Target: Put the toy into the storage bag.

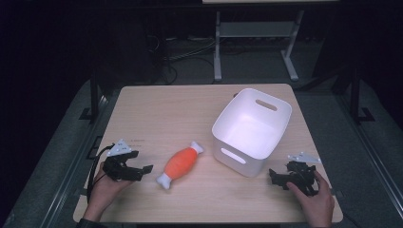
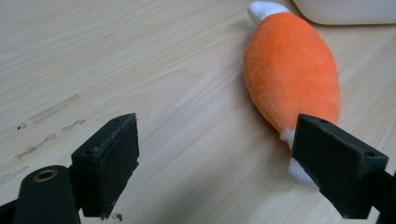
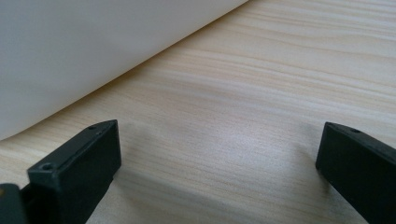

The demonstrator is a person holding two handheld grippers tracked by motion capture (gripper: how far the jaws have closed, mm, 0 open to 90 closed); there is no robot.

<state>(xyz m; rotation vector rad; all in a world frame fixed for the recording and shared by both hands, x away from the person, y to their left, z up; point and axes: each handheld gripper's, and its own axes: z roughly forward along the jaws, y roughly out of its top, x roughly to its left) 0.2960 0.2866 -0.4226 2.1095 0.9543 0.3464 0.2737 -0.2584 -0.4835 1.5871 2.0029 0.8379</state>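
Both tools gape empty: left tool (image 2: 215,158) faces the orange plush (image 2: 292,70), right tool (image 3: 219,172) the white bin (image 3: 93,51).

I see an orange plush toy (image 1: 180,161) with 2 white ends lying flat and diagonal on my wooden table (image 1: 157,111); just beside its far end stands an empty white bin (image 1: 251,129), upright.

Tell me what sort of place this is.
Probably a lab or recording workspace, not a home: a bare wooden table in a dark room, cables trailing across the floor behind it, a metal stand beyond, and only an orange plush toy and a white bin set out.
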